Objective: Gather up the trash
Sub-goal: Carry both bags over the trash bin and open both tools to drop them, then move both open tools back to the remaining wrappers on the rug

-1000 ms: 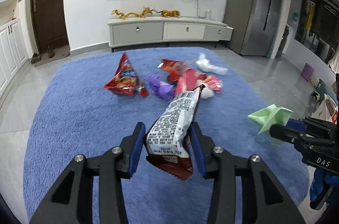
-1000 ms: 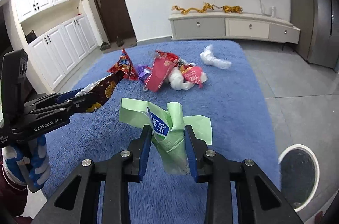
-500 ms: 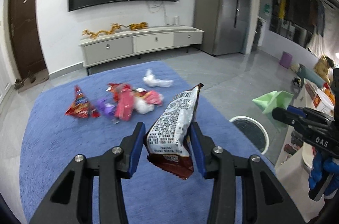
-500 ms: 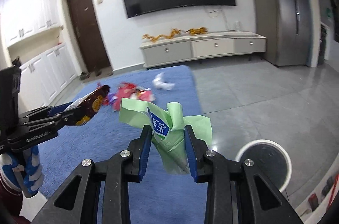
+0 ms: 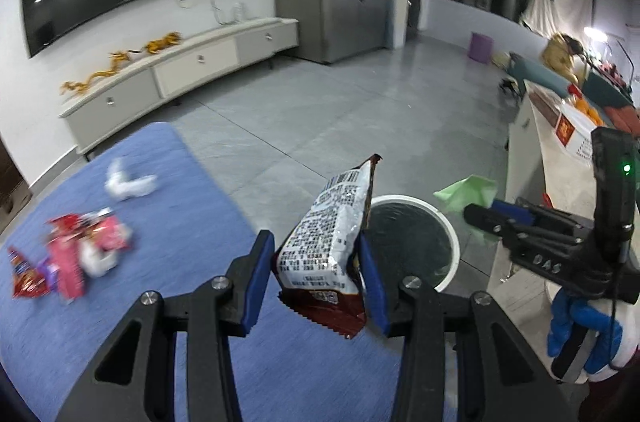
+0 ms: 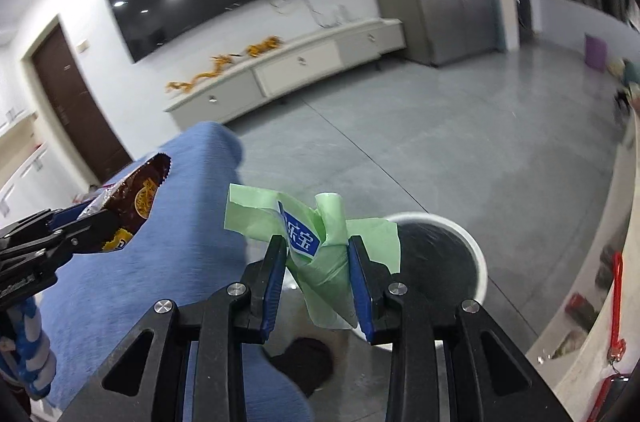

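carrying step: left gripper (image 5: 318, 268) clamps snack bag (image 5: 328, 242), right gripper (image 6: 318, 272) pinches green wrapper (image 6: 320, 234); next, release both over bin (image 6: 478, 254).

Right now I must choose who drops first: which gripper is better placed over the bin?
Probably the right gripper: its green wrapper overlaps the bin. The left gripper with the snack bag looks farther off.

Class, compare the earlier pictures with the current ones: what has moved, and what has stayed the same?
Both grippers swung away from the rug's trash pile toward the white bin, which now sits just beyond their fingers. Unchanged: the left gripper still clamps the snack bag, the right gripper still clamps the green wrapper. Nothing was released.
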Tool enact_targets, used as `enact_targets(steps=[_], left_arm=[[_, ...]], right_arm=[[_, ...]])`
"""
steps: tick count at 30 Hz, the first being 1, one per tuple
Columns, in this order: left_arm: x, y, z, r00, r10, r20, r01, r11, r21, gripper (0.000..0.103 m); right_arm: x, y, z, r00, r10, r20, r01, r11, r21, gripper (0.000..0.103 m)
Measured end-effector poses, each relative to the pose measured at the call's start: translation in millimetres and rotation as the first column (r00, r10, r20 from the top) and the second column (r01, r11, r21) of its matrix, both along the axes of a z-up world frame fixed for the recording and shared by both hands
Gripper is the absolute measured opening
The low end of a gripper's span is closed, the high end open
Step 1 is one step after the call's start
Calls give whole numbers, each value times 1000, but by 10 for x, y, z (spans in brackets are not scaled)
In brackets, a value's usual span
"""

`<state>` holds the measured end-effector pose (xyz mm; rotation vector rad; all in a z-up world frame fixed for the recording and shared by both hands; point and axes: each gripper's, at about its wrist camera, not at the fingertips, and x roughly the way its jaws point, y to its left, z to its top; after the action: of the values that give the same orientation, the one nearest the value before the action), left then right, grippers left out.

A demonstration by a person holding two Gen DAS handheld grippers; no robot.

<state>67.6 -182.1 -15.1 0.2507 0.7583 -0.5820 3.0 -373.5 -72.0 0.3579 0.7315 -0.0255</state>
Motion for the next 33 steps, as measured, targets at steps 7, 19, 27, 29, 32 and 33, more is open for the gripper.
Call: enact_targets(steps=[7, 19, 27, 29, 32, 33], left_arm=[[400, -663, -335, 995, -41, -88, 41, 999, -4, 42], [870, -1341, -797, 960, -128, -249, 108, 990, -91, 62], [753, -1211, -719, 971, -116, -209, 95, 990, -107, 62], [689, -1100, -630, 980, -97, -175, 76, 990, -121, 62], [596, -916, -499, 989, -69, -131, 49, 987, -151, 62], [577, -869, -462, 990, -65, -123, 45, 986, -158, 62]], right_arm=[[302, -479, -437, 991, -88, -101, 93, 994, 49, 31], [473, -759, -819, 958, -189, -217, 194, 981, 2, 54], [308, -662, -665, 953, -224, -203, 215, 974, -65, 54], [280, -590, -553, 957, -228, -178, 216, 973, -80, 54], [219, -447, -384, 966, -219, -139, 205, 973, -110, 54], [218, -422, -342, 968, -216, -131, 201, 973, -118, 54]])
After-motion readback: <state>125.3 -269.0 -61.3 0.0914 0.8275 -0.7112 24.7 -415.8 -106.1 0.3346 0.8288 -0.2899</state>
